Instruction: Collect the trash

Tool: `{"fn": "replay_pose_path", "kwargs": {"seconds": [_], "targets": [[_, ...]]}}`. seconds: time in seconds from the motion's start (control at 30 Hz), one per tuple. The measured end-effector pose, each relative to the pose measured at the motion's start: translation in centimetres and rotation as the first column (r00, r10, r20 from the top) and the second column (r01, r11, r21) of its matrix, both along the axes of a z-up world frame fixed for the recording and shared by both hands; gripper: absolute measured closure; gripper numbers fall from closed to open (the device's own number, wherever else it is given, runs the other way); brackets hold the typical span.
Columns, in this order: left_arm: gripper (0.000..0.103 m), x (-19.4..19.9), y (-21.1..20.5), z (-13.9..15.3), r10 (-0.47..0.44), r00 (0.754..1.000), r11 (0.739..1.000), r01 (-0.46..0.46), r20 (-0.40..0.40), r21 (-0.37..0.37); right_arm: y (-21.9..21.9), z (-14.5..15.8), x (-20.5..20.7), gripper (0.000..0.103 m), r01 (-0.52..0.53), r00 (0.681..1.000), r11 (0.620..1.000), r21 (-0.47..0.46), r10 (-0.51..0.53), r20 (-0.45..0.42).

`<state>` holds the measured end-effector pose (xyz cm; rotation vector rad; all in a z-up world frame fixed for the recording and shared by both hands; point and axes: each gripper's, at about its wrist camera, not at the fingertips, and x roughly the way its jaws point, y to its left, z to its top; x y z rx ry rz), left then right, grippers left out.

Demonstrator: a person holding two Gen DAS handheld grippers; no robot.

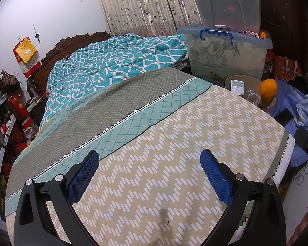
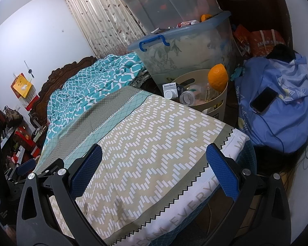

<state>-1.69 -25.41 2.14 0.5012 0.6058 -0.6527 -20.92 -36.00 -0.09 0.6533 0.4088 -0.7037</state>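
Two grippers were under my control, and both hung over the near end of the bed: the left gripper (image 1: 149, 169) had its blue pads spread wide with nothing between them, and the right gripper (image 2: 154, 168) stood just as wide apart, also gripping nothing. Beneath them I saw one bedsheet (image 2: 145, 131), beige with white zigzag bricks, bordered by one teal lattice band and one grey band, its white hem hanging over the bed's corner. Past that corner, beside the bed, stood one beige waste basket (image 2: 210, 106), holding the collected trash: one orange (image 2: 217, 78) at its rim, one clear plastic bottle (image 2: 187, 98) lying tilted, and one small white box (image 2: 169, 90). To its right one dark phone (image 2: 263, 100) lay on one blue bundle of cloth (image 2: 281, 123). Behind the basket I counted two clear storage bins (image 2: 186, 47), stacked. Farther back, one teal-and-white quilt (image 1: 113, 65) lay rumpled against one carved wooden headboard (image 1: 57, 49), with patterned curtains (image 1: 141, 6) and one wall calendar (image 1: 26, 55) beyond.
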Motion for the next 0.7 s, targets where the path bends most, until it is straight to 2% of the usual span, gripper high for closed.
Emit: {"fn": "replay_pose_path", "kwargs": {"seconds": [0.7], "targets": [[0.008,-0.27,-0.04,-0.36,-0.004,1.000,1.000,0.004,-0.001,0.005,-0.20,0.04,-0.05,0.003,-0.001,1.000,1.000,0.002,0.001,0.000]]}}
